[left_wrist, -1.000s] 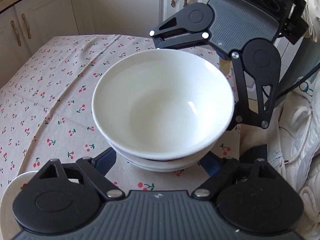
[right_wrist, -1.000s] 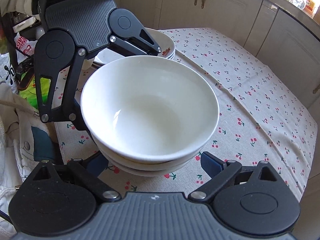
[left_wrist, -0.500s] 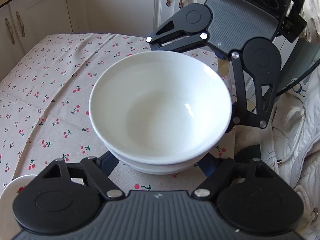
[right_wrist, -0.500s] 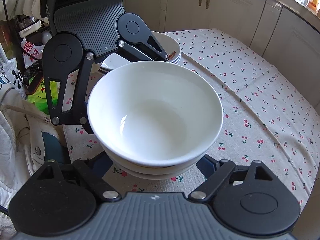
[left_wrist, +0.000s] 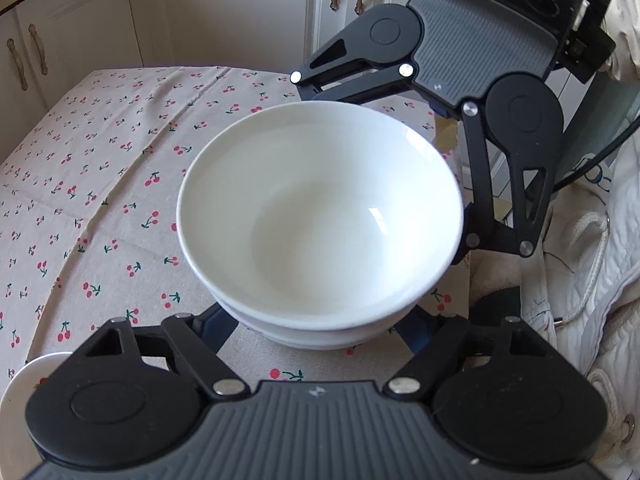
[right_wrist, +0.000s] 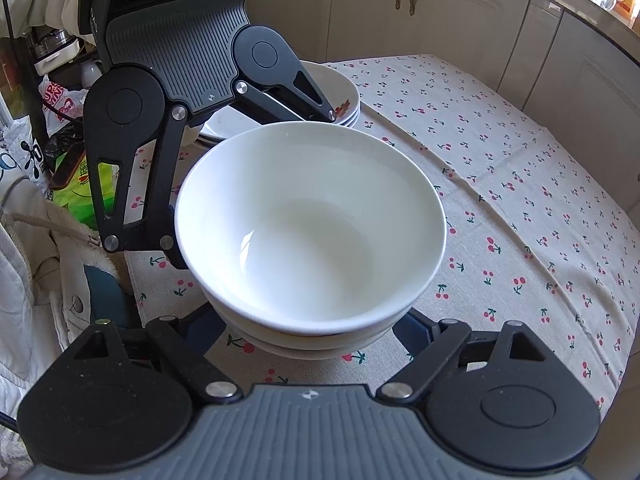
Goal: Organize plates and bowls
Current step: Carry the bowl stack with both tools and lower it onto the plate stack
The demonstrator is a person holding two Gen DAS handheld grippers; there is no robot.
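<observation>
The fingers (left_wrist: 218, 326) of the left gripper (left_wrist: 316, 332) are reaching in under the rim of a stack of white bowls (left_wrist: 320, 216), one dark blue finger on each side of the lower bowl. They have just been closing, and they are now clamping the stack between them, though the tips themselves are hiding beneath the rim. The right gripper (right_wrist: 312, 332) is facing it from the opposite side. Its fingers (right_wrist: 412, 328) have also just been closing on the same stack and are gripping it low down in the same way.

The stack is sitting between the two grippers, near the edge of the table (left_wrist: 100, 200), which is wearing a pale cloth printed with small red cherries. The top bowl is standing upright and empty.

Behind the left gripper, farther along the table, a second pile of dishes (right_wrist: 344, 100) with a red pattern is waiting. The edge of a plate (left_wrist: 24, 376) is peeking out beside the left gripper. Cream cabinets (right_wrist: 440, 8) are running along behind the table.
</observation>
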